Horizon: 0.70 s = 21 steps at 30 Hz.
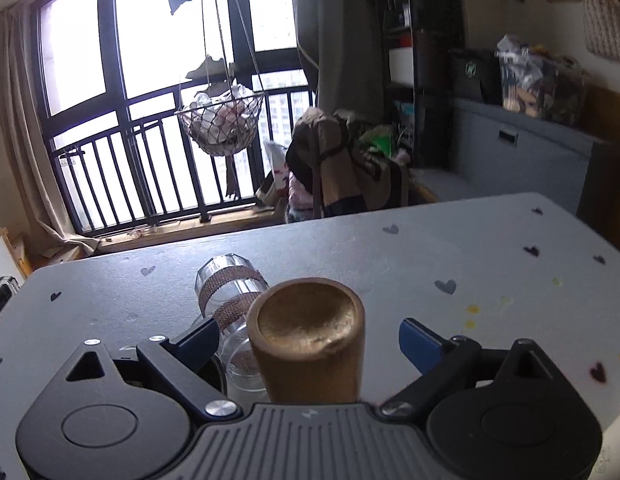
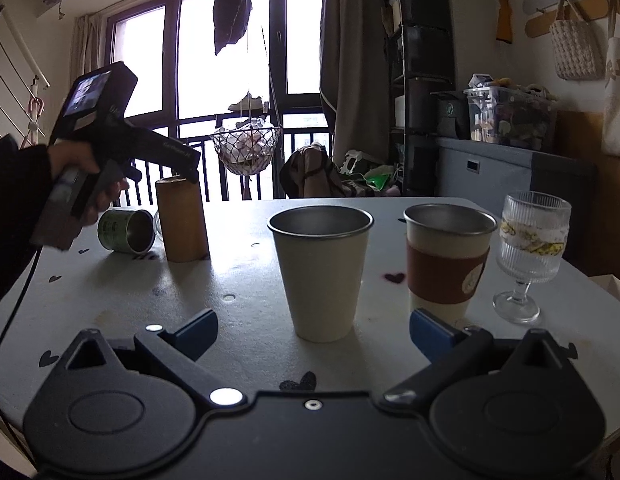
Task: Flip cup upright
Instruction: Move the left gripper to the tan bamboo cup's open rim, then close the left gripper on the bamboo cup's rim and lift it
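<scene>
A tall wooden cup stands on the grey table with its closed, dished end up. It sits between the fingers of my open left gripper, which do not touch it. In the right wrist view the same cup stands at the far left with the left gripper over its top. My right gripper is open and empty, low over the table, just in front of a cream metal cup that stands upright.
A clear glass with woven bands lies on its side behind the wooden cup. A green tin cup lies on its side at the far left. A sleeved metal cup and a stemmed ribbed glass stand upright at the right.
</scene>
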Motion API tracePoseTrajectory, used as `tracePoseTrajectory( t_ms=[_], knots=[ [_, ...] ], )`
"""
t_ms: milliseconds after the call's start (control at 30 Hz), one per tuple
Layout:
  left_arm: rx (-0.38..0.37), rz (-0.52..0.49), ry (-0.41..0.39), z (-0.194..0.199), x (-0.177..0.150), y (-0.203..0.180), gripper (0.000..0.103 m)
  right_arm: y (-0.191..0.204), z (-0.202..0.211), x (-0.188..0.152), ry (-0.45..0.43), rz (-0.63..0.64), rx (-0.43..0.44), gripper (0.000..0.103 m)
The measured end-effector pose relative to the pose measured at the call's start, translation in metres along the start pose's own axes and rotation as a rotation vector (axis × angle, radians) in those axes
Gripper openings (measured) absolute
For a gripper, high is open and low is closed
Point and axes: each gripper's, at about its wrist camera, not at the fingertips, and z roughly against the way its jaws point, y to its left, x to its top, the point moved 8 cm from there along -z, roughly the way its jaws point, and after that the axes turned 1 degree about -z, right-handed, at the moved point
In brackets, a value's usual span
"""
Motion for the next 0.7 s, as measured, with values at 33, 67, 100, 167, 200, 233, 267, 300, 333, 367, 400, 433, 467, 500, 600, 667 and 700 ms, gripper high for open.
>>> tracePoseTrajectory(
  t_ms=[33,67,100,167,200,233,267,300,333,367,400,433,467,500,600,667,700],
  knots=[
    [0.010,-0.012,0.011,-0.003,0.001,-0.001,0.096,-0.001,-0.001,0.000,0.002,-0.002,0.001,0.103],
    [0.015,-0.025,0.025,-0.008,0.003,-0.002,0.095,-0.001,-0.002,-0.001,0.004,-0.003,0.003,0.103],
    [0.014,-0.033,0.039,-0.010,0.004,-0.003,0.094,-0.002,-0.003,-0.001,0.006,-0.004,0.006,0.103],
    [-0.001,-0.046,0.081,-0.016,0.002,-0.006,0.082,-0.002,-0.005,-0.002,0.011,-0.007,0.008,0.103],
    [0.013,-0.046,0.092,-0.016,0.001,-0.006,0.073,-0.003,-0.006,-0.001,0.014,-0.008,0.010,0.103],
    [0.030,-0.049,0.088,-0.016,0.000,-0.005,0.072,-0.003,-0.006,-0.002,0.017,-0.009,0.010,0.103],
    [0.023,-0.041,0.081,-0.014,-0.001,-0.003,0.071,-0.004,-0.007,-0.002,0.019,-0.011,0.010,0.103],
    [0.017,-0.031,0.072,-0.012,-0.002,0.000,0.071,-0.004,-0.008,-0.002,0.020,-0.012,0.009,0.103],
    [0.012,-0.021,0.064,-0.010,-0.004,0.001,0.071,-0.004,-0.008,-0.003,0.021,-0.014,0.010,0.103],
    [0.011,-0.016,0.060,-0.007,-0.005,0.003,0.071,-0.003,-0.007,-0.003,0.022,-0.014,0.013,0.103],
    [0.011,-0.012,0.056,-0.003,-0.007,0.004,0.071,-0.002,-0.006,-0.003,0.022,-0.012,0.018,0.103],
    [0.008,-0.009,0.047,0.001,-0.010,0.005,0.071,-0.001,-0.006,-0.002,0.022,-0.009,0.024,0.103],
    [0.008,-0.008,0.038,0.006,-0.013,0.007,0.071,0.001,-0.005,-0.002,0.021,-0.004,0.030,0.103],
    [0.009,-0.007,0.029,0.012,-0.017,0.007,0.070,0.003,-0.004,-0.002,0.019,0.002,0.037,0.103],
    [0.003,0.001,0.009,0.030,-0.029,0.011,0.070,0.012,-0.003,0.001,0.014,0.010,0.068,0.102],
    [-0.004,0.003,0.001,0.044,-0.037,0.012,0.070,0.019,-0.003,0.002,0.022,0.005,0.100,0.097],
    [-0.012,0.002,-0.003,0.051,-0.041,0.013,0.070,0.024,-0.004,0.002,0.029,0.004,0.124,0.094]
  ],
)
